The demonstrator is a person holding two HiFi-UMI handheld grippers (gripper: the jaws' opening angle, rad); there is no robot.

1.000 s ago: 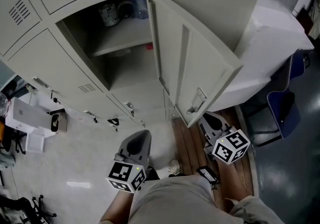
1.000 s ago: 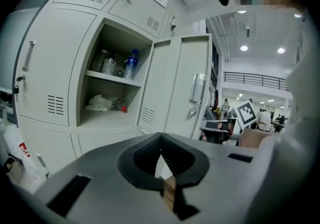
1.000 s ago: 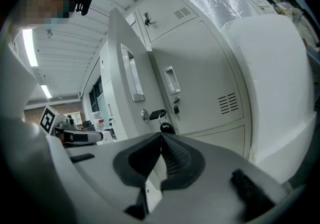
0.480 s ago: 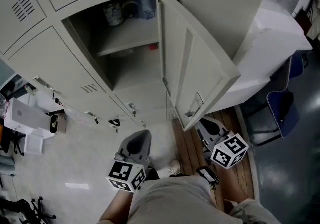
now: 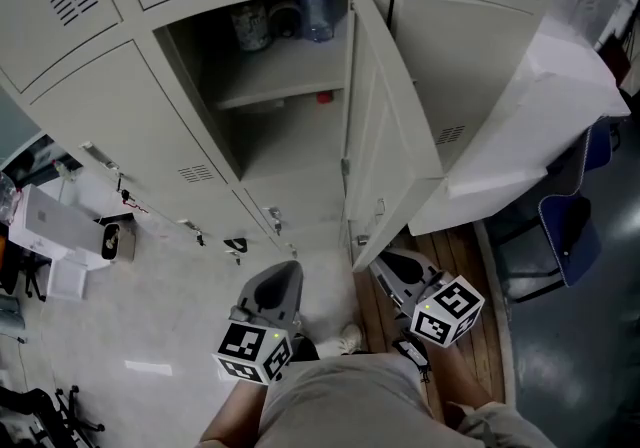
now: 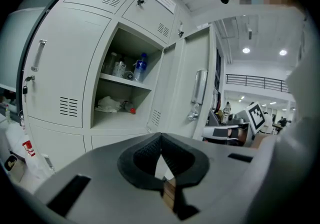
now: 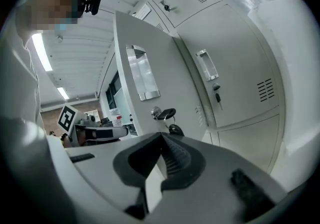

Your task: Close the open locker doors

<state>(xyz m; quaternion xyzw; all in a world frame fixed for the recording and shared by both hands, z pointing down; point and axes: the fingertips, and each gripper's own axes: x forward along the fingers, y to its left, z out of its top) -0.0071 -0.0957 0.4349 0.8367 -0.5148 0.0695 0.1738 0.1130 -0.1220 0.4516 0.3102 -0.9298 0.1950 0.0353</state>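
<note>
One locker door stands open, hinged at the right of its compartment and edge-on to me. Bottles stand on the upper shelf and a red-capped item lies on the lower one. My right gripper is shut and empty, close against the door's outer face near its free lower edge. In the right gripper view the door with its handle and key fills the space just past the right gripper. My left gripper is shut and empty below the compartment; the left gripper looks at the door from the inside.
Shut lockers surround the open one, some with keys hanging. A big white box and a blue chair stand at the right. White boxes lie at the left. A wooden floor strip runs under my right gripper.
The door has swung leftward toward its compartment, now nearly edge-on. My right gripper followed it to the left. The left gripper has held still.
</note>
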